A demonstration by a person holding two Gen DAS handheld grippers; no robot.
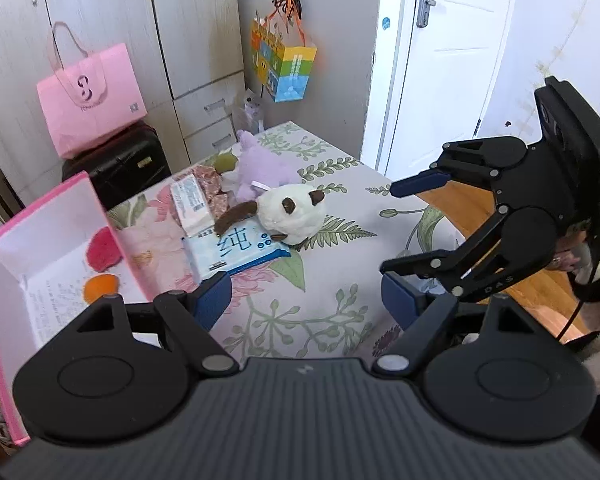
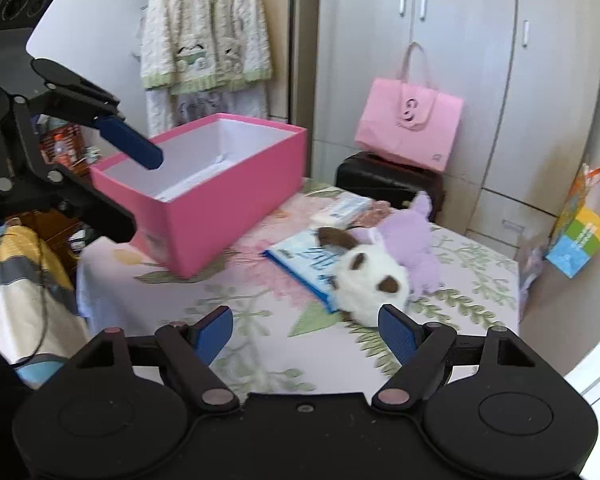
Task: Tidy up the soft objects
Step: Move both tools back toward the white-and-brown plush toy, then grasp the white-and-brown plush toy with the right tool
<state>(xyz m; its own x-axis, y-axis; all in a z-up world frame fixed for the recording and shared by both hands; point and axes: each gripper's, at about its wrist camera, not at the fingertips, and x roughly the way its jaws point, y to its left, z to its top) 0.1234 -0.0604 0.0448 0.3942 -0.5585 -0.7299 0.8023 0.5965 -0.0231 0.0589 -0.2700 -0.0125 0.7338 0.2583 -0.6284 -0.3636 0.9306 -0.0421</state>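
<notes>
- While both claws hang over the table, the left gripper (image 1: 306, 300) stands wide with nothing between its blue pads, low in the middle of its own view.
- The right gripper (image 2: 306, 336) is wide too and holds nothing; the white plush toy (image 2: 370, 286) lies just past its right pad.
- Only the left view shows inside the pink box (image 1: 4, 280) at the left edge: one red soft thing (image 1: 102, 250) and one orange soft thing (image 1: 100, 286) lie there.
- Only the right view shows the box from outside, and a knitted cardigan (image 2: 204, 28) hanging at the upper left.
- Only the left view shows the white door (image 1: 448, 52) at the upper right.
- Count of toys on the flowered cloth (image 1: 340, 208): two, the white one and one purple plush toy (image 1: 260, 164) touching it behind.
- One blue tissue pack (image 1: 232, 250) lies partly under the white toy, and one white packet (image 1: 192, 204) lies behind it.
- One pink bag (image 1: 90, 100) sits on one black suitcase (image 1: 120, 164) at the left of the left view.
- One colourful bag (image 1: 282, 64) hangs on the wall above.
- Each claw blocks part of the other's view, at its side edge.
</notes>
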